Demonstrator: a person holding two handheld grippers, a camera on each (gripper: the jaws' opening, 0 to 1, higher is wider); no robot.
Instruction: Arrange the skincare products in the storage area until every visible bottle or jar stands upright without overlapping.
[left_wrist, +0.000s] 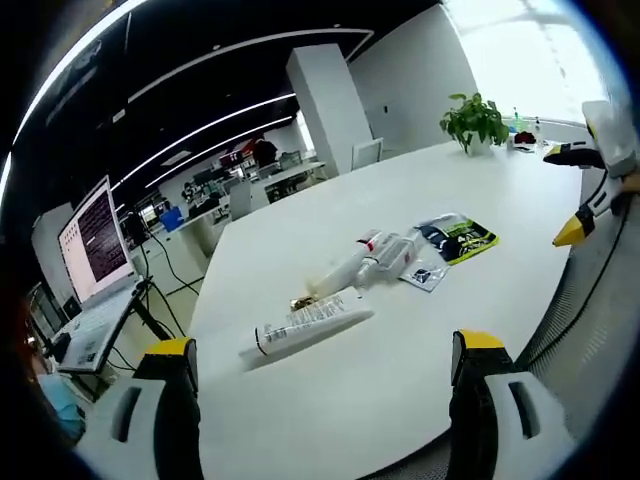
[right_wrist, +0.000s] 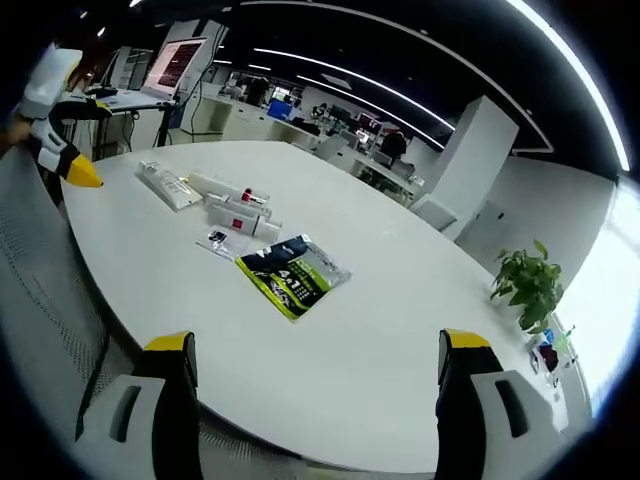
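On the white table (left_wrist: 300, 390) lie a white tube (left_wrist: 305, 325) with a black cap, and behind it two white bottles with red marks (left_wrist: 372, 255), all on their sides. A black-and-green sachet (left_wrist: 458, 237) and a small clear packet (left_wrist: 425, 272) lie to their right. My left gripper (left_wrist: 325, 365) is open, hanging short of the tube. In the right gripper view the sachet (right_wrist: 293, 273), the bottles (right_wrist: 240, 215) and the tube (right_wrist: 170, 186) lie ahead of my open right gripper (right_wrist: 315, 365), well apart from it. The other gripper's yellow tip (left_wrist: 575, 230) enters from the right; the left one's tip (right_wrist: 80, 172) enters at the left.
A potted plant (left_wrist: 474, 122) (right_wrist: 528, 282) stands at the table's far end with small items beside it. An open laptop (left_wrist: 95, 245) sits on a stand at the left. Desks, chairs and a white pillar (left_wrist: 325, 105) fill the office behind.
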